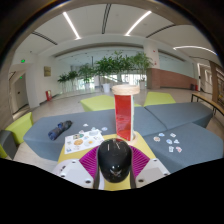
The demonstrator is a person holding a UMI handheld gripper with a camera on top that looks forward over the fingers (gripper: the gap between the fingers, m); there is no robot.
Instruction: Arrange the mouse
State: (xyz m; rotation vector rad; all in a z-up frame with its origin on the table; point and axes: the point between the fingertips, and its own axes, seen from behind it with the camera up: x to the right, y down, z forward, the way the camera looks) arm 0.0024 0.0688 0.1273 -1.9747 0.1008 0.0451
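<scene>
A black computer mouse sits between my gripper's magenta pads. Both pads press against its sides, so the gripper is shut on it. The mouse points away from me, its scroll wheel toward a tall red cup with a pale lid that stands just beyond the fingers. The mouse is over a yellow patch of the grey table. Whether it rests on the surface or is lifted is hidden.
A dark small object lies on the table far left. A white sheet with coloured dots lies left of the cup. Small stickers are scattered at right. Potted plants stand far behind in a large hall.
</scene>
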